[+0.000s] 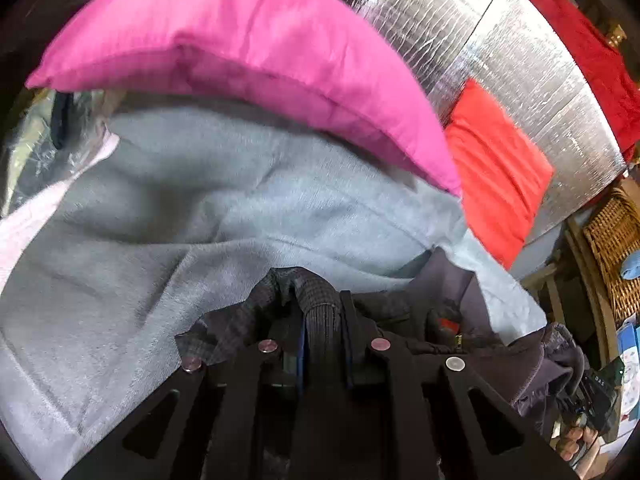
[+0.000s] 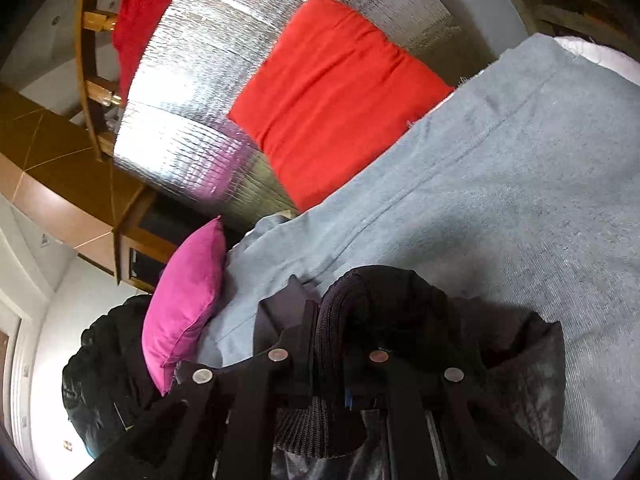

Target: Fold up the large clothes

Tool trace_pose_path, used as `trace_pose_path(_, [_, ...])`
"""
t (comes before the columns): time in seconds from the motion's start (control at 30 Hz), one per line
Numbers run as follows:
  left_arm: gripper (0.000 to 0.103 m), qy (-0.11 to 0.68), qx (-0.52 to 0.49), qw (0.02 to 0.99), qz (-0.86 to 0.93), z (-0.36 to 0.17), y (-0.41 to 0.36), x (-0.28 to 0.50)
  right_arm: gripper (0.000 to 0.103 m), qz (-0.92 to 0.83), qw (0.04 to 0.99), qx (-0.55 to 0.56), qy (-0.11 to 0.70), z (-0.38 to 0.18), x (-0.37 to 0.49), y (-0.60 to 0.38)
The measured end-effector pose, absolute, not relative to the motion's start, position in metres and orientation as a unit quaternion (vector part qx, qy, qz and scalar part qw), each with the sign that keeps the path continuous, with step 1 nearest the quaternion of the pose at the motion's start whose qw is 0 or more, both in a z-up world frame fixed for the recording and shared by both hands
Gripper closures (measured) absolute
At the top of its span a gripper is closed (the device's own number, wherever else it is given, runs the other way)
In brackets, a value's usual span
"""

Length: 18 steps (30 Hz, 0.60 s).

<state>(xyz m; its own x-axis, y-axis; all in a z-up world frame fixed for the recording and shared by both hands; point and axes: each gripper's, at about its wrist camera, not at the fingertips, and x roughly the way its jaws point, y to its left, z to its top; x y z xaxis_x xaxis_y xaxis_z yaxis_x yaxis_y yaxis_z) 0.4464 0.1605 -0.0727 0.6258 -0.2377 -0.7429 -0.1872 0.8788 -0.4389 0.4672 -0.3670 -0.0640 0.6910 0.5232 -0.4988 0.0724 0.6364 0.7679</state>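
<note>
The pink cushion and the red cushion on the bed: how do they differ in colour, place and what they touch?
The pink cushion is magenta; the red cushion is bright orange-red. The pink cushion lies on the grey-blue blanket, at its edge; the red cushion leans against the silver foil sheet behind it. In the left wrist view the pink cushion looks nearer than the red one. Both are plain fabric, without pattern.
</note>
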Motion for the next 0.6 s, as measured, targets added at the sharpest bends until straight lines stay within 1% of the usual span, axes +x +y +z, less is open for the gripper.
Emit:
trace_pose_path(0.03, [0.085, 0.436, -0.246, 0.865, -0.014, -0.075, 0.16, 0.45, 0.09, 0.131, 0.816, 0.419, 0.376, -0.073, 0.472, -0.369])
trace_pose_path(0.13, [0.076, 0.454, -0.265, 0.851, -0.015, -0.078, 0.163, 0.458, 0.089, 0.112, 0.803, 0.434, 0.392, -0.092, 0.48, -0.37])
trace_pose_path(0.17, [0.069, 0.452, -0.27, 0.85, -0.02, -0.076, 0.163, 0.46, 0.087, 0.112, 0.803, 0.432, 0.395, -0.094, 0.481, -0.37])
trace_pose_path(0.2, [0.059, 0.444, -0.274, 0.853, -0.027, -0.072, 0.166, 0.458, 0.081, 0.114, 0.802, 0.435, 0.393, -0.094, 0.48, -0.37])
trace_pose_path(0.23, [0.053, 0.435, -0.273, 0.857, -0.027, -0.068, 0.169, 0.455, 0.067, 0.119, 0.801, 0.438, 0.39, -0.093, 0.48, -0.37])
trace_pose_path(0.27, [0.038, 0.425, -0.269, 0.864, -0.015, -0.063, 0.173, 0.452, 0.055, 0.13, 0.801, 0.441, 0.384, -0.091, 0.478, -0.371])
trace_pose_path(0.3, [0.031, 0.406, -0.267, 0.874, 0.002, -0.056, 0.179, 0.446, 0.021, 0.141, 0.803, 0.442, 0.375, -0.087, 0.477, -0.373])
trace_pose_path(0.33, [0.03, 0.385, -0.268, 0.883, 0.014, -0.05, 0.187, 0.44, 0.005, 0.136, 0.81, 0.441, 0.363, -0.08, 0.473, -0.376])
trace_pose_path(0.4, [0.03, 0.375, -0.261, 0.889, 0.032, -0.043, 0.198, 0.433, 0.005, 0.127, 0.821, 0.44, 0.34, -0.07, 0.466, -0.383])
trace_pose_path(0.5, [0.03, 0.379, -0.237, 0.894, 0.031, -0.044, 0.208, 0.424, 0.005, 0.141, 0.826, 0.43, 0.336, -0.057, 0.458, -0.392])
trace_pose_path(0.6, [0.03, 0.39, -0.192, 0.9, 0.028, -0.052, 0.206, 0.42, 0.005, 0.136, 0.856, 0.352, 0.353, -0.044, 0.452, -0.388])
